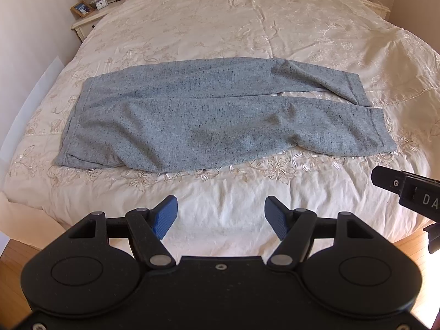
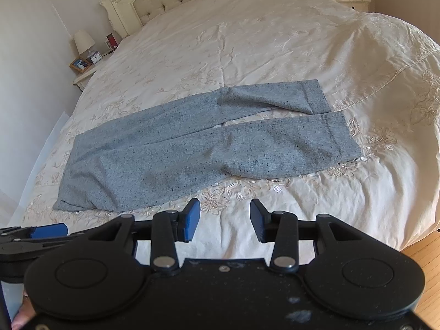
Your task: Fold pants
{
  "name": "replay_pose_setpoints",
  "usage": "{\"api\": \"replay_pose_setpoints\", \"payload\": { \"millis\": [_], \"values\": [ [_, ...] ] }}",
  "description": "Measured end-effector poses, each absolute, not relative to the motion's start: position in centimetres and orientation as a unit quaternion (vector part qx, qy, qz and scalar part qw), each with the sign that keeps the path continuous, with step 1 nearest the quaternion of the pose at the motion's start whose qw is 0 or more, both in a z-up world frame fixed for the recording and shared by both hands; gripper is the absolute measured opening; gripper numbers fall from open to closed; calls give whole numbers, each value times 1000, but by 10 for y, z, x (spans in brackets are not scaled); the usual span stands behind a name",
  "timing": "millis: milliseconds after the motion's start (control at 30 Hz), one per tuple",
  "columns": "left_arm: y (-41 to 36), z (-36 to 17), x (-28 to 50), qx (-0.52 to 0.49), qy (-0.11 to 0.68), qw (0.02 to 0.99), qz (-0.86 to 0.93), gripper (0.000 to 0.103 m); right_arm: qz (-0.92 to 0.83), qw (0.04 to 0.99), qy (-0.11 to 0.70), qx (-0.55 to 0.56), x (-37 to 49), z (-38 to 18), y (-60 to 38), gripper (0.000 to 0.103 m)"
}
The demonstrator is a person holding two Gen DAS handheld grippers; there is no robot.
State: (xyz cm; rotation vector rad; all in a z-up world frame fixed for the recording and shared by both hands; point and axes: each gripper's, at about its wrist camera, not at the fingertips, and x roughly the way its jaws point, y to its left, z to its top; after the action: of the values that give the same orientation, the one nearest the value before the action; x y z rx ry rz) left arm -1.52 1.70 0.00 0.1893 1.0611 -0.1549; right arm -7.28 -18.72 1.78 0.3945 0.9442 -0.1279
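The grey pants (image 1: 209,115) lay flat across the bed (image 1: 247,22), waistband to the left and the two legs to the right, with a narrow gap between the cuffs. I judged the main risk to be the soft bedspread: a low pinch could catch the embroidered cover together with the cloth (the far leg was also already wrinkled near its cuff). Both tools hovered over the near edge of the bed, apart from the pants. My left tool (image 1: 221,216) was spread wide and held nothing; my right tool (image 2: 224,220) was spread too, also holding nothing.
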Motion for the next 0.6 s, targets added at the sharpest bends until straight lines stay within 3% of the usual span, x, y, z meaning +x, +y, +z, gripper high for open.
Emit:
{"api": "replay_pose_setpoints", "payload": {
  "millis": [600],
  "values": [
    [18,-3,-10,87,512,852,-65,72,-58,868,456,189,-70,15,-186,43]
  ]
}}
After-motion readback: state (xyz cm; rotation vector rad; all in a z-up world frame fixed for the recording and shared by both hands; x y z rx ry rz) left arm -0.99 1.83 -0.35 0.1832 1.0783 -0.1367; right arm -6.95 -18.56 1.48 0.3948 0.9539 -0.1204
